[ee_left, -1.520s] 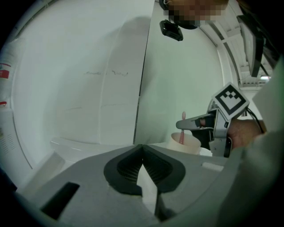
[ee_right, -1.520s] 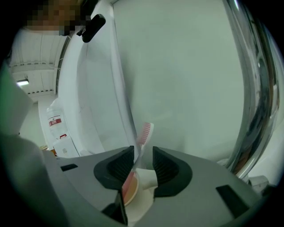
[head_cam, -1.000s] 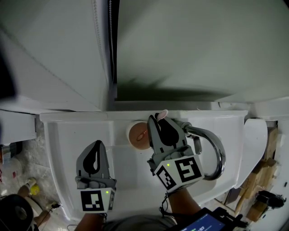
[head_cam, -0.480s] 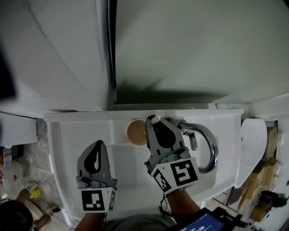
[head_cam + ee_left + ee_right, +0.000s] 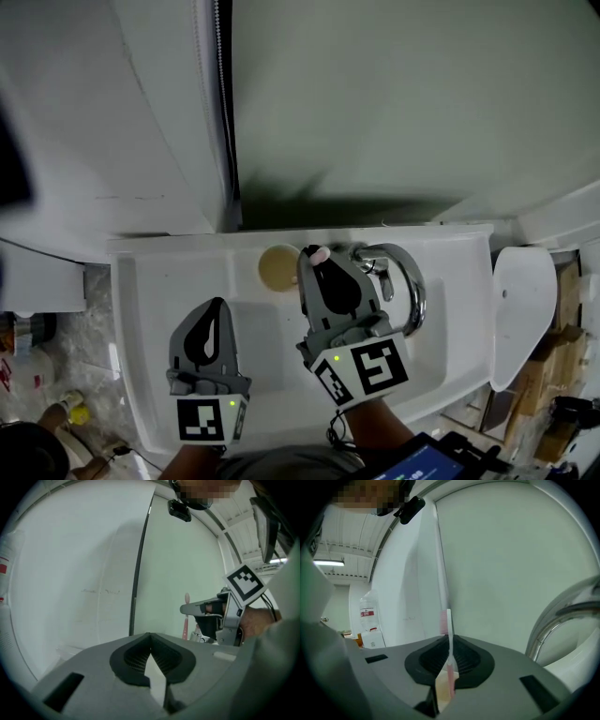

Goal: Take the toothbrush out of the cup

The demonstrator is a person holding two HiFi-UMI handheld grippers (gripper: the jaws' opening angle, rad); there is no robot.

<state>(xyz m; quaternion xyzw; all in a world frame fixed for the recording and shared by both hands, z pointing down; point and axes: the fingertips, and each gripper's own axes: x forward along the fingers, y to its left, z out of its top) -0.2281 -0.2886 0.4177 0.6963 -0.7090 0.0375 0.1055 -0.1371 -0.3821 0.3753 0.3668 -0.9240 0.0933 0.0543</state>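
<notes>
A pink and white toothbrush [image 5: 449, 634] stands upright between the jaws of my right gripper [image 5: 449, 644], which is shut on its handle. In the head view its pink head [image 5: 319, 254] sticks up past the right gripper [image 5: 322, 266]. The beige cup [image 5: 279, 267] stands on the sink's back ledge just left of that gripper, below the brush, and its inside looks bare. My left gripper [image 5: 210, 326] hovers over the basin, shut with nothing in it. The left gripper view shows its own tips [image 5: 150, 637] closed, and the toothbrush [image 5: 186, 617] in the right gripper [image 5: 199, 607] beyond.
A chrome arched faucet [image 5: 410, 286] rises right beside the right gripper, also near in its own view as the faucet [image 5: 562, 620]. The white sink [image 5: 150, 309] lies under both grippers, with a mirror and wall panels behind. A white oval panel [image 5: 525, 309] is at right.
Both grippers have risen. The right gripper closed on the toothbrush and lifted it up and away from the cup, whose mouth now shows whole to its left.
</notes>
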